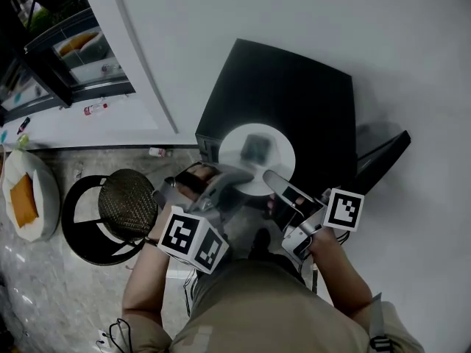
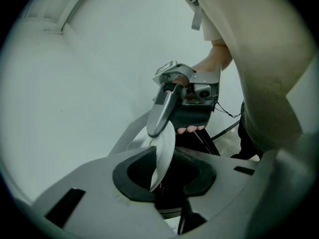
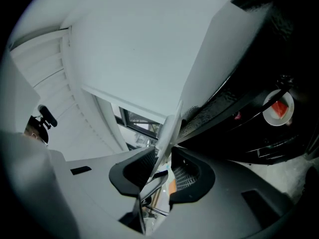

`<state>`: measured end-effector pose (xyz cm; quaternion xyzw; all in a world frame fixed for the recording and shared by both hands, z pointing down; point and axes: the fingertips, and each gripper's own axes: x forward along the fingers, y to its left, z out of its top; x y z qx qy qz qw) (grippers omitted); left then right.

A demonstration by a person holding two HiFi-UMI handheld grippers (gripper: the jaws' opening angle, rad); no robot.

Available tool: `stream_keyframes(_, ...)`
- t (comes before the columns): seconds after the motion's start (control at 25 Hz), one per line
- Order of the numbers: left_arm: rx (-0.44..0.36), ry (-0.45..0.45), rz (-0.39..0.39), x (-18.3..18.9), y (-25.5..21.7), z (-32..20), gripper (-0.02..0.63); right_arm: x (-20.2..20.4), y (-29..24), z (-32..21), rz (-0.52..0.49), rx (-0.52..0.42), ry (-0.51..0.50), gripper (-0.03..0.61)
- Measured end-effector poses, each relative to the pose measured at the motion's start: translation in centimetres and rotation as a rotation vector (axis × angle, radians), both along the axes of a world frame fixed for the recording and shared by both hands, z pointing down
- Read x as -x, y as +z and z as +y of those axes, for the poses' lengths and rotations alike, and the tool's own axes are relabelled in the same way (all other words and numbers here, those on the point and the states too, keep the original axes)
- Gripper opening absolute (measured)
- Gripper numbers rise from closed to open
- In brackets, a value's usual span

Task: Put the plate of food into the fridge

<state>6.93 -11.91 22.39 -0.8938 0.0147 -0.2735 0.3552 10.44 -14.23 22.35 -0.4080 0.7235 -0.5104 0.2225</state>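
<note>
Head view only: round white plate [image 1: 234,150], smooth and glossy, with a dark, blurred piece of food [image 1: 257,148] at its middle. Hangs over the near edge of the fridge [image 1: 294,94], toward its near-left corner. Boxy matte-black top there, with a black panel [image 1: 384,159] angled out from the near-right corner. Impossible to tell whether the plate touches the fridge.

Left gripper [image 1: 229,176] pinched narrow on the plate's near-left rim, right gripper [image 1: 271,179] pinched on its near-right rim. Both of grey moulded plastic with black ribbed pads. Left cube [image 1: 193,240] and right cube [image 1: 344,209] printed with black-and-white square patterns, not letters. Also here alone: round black stool [image 1: 126,206] with a woven seat, on a marbled floor [image 1: 44,285].

Left gripper view: same plate edge-on, a thin curved white blade between the pads, its far rim taken by the other gripper's grey jaws, bare fingertips [image 2: 192,129] curled below. Food not visible.

Right gripper view: rim again edge-on, clamped near the jaw tips. Beyond, a window frame [image 3: 137,126], and at the right a small white dish [image 3: 271,114] with an orange piece on a dark surface.
</note>
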Motion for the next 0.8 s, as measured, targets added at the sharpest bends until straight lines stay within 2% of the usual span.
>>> stream_keyframes(0.36, -0.009, 0.022, 0.007, 1.0, -0.8, 0.8, 0.081, 1.0, -0.8, 0.8, -0.098, 0.019, 0.022, 0.095)
stream_keyframes(0.8, -0.04, 0.048, 0.001, 3.8, 0.2, 4.4, 0.078, 3.7, 0.4, 4.3, -0.204, 0.025, 0.064, 0.08)
